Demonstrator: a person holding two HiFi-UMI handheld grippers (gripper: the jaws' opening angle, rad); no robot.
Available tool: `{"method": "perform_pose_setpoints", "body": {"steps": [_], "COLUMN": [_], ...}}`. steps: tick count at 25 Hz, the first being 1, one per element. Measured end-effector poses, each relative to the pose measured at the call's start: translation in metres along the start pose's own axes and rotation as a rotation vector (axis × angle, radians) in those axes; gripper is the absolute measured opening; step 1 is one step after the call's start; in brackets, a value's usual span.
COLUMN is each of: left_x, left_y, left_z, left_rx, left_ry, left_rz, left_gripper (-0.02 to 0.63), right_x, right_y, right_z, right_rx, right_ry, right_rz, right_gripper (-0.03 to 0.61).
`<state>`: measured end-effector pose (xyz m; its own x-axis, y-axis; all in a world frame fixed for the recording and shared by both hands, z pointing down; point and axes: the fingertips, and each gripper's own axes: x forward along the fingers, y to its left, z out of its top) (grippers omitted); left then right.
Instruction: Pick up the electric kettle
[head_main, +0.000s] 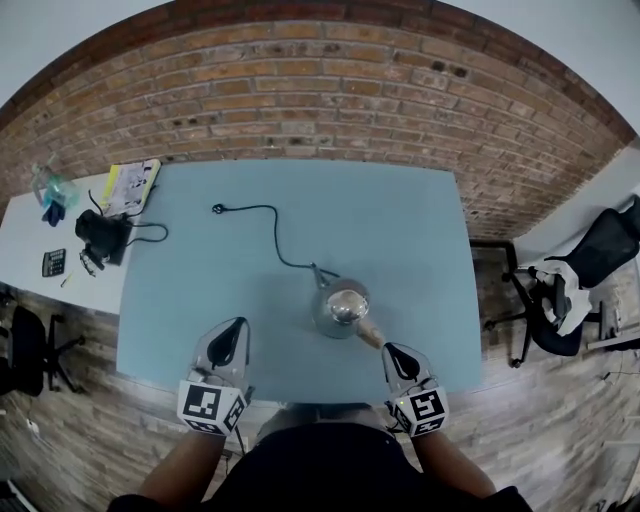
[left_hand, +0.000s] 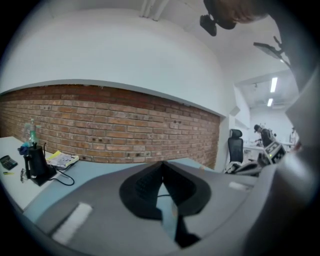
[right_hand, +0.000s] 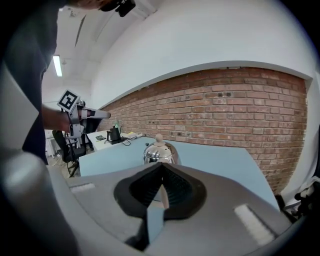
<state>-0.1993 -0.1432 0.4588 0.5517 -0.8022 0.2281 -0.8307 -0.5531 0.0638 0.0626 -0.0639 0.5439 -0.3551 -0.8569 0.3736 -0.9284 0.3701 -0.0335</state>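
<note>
A shiny steel electric kettle (head_main: 341, 307) stands on the blue table (head_main: 400, 230) near its front edge, its wooden handle (head_main: 369, 333) pointing toward me. Its black cord (head_main: 277, 240) runs back to a loose plug (head_main: 217, 208). My right gripper (head_main: 389, 350) is just right of the handle, shut with nothing in it and not touching the kettle. In the right gripper view the kettle (right_hand: 159, 151) sits just beyond the closed jaws (right_hand: 161, 166). Over the table's front left, away from the kettle, my left gripper (head_main: 236, 327) is shut and empty, its jaws (left_hand: 161, 165) facing the brick wall.
A white side table (head_main: 30, 225) at the left holds a black kettle-like device (head_main: 100, 236), a calculator (head_main: 53, 262) and a booklet (head_main: 131, 185). An office chair (head_main: 590, 270) stands at the right, another (head_main: 30, 350) at the left. A brick wall (head_main: 330, 100) runs behind the table.
</note>
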Motion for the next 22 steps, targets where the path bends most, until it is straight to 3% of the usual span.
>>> {"method": "perform_pose_setpoints", "body": {"steps": [6,11,16,22], "left_x": [0.006,0.008,0.008,0.003], "left_y": [-0.015,-0.015,-0.004,-0.005], "left_z": [0.010,-0.005,-0.028,-0.035], "left_rx": [0.015,0.019,0.018,0.023], "left_ry": [-0.034,-0.001,0.058,0.070], "left_rz": [0.025,0.037,0.060,0.053], "left_gripper": [0.005,0.005,0.005,0.005], "right_x": [0.010,0.013,0.018,0.019], "right_y": [-0.006,-0.003,-0.007,-0.006], "right_z": [0.004,0.011,0.014,0.016], "right_rx": [-0.040,-0.038,-0.058,-0.058], "right_ry": [-0.018,-0.052,-0.055,-0.069], "right_rz": [-0.002,0.049,0.055,0.063], "right_gripper": [0.003,0.003,0.003,0.005]}}
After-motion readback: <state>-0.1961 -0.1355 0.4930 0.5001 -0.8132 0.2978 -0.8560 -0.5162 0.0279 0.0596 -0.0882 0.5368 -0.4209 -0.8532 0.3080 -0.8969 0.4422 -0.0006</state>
